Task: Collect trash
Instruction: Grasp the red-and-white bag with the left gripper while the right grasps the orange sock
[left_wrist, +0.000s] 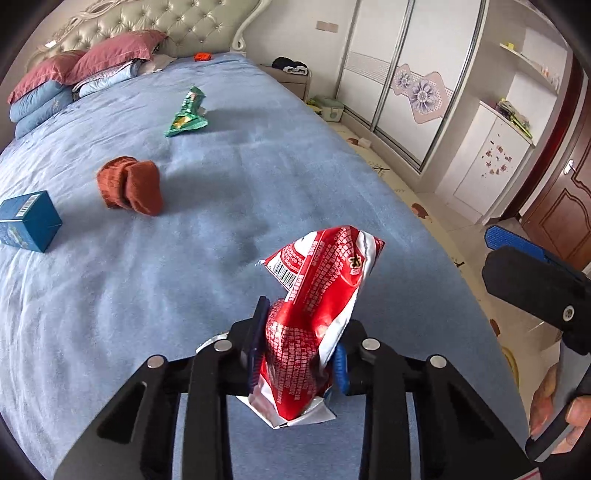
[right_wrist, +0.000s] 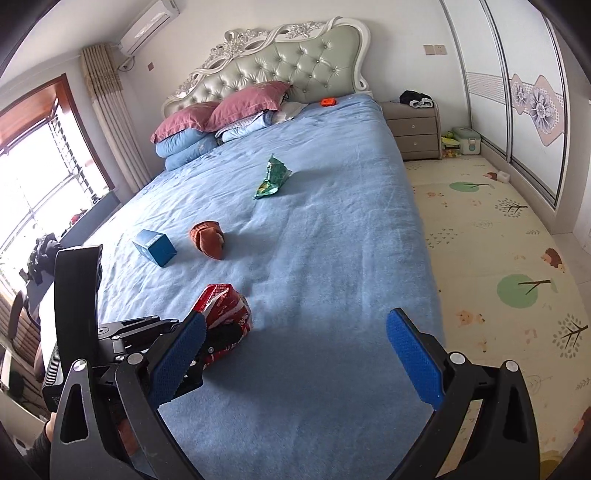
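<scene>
Red foil snack wrapper (left_wrist: 314, 317), crumpled, white inner edge and barcode showing, is clamped between the blue pads of the left hand-held gripper (left_wrist: 301, 350); jaws narrow, closed on the wrapper, which sticks up and forward past the fingertips, lifted above the bed (left_wrist: 258, 177). Right wrist view shows the same wrapper (right_wrist: 225, 314) at lower left, held in the left hand-held gripper (right_wrist: 207, 343) low over the blue bedspread near the foot of the bed (right_wrist: 332, 258). Right hand-held gripper (right_wrist: 303, 354) is wide open, nothing between its blue pads, bedspread visible through the gap, hovering at the bed's foot-side edge beside the floor mat (right_wrist: 498, 258). In the left view its blue fingertip and black body (left_wrist: 532, 273) sit at the right edge, apart from the wrapper. Further up the bed: rust-orange rolled socks (left_wrist: 129, 184) lying on the sheet, blue cardboard box (left_wrist: 29, 221) just to their left, not touching. Same pair in the right view: socks (right_wrist: 208, 238), box (right_wrist: 155, 246). Beyond them, mid-bed, a green snack wrapper (left_wrist: 186, 112) lies flat-ish and creased, well apart from the socks; right view has it too (right_wrist: 273, 177). Far end: pink pillows (right_wrist: 221, 110) stacked on folded blue quilts against the tufted headboard (right_wrist: 295, 62), small orange item (right_wrist: 328, 101) near the headboard. Bedside cabinet (right_wrist: 413, 129) right of the bed.
</scene>
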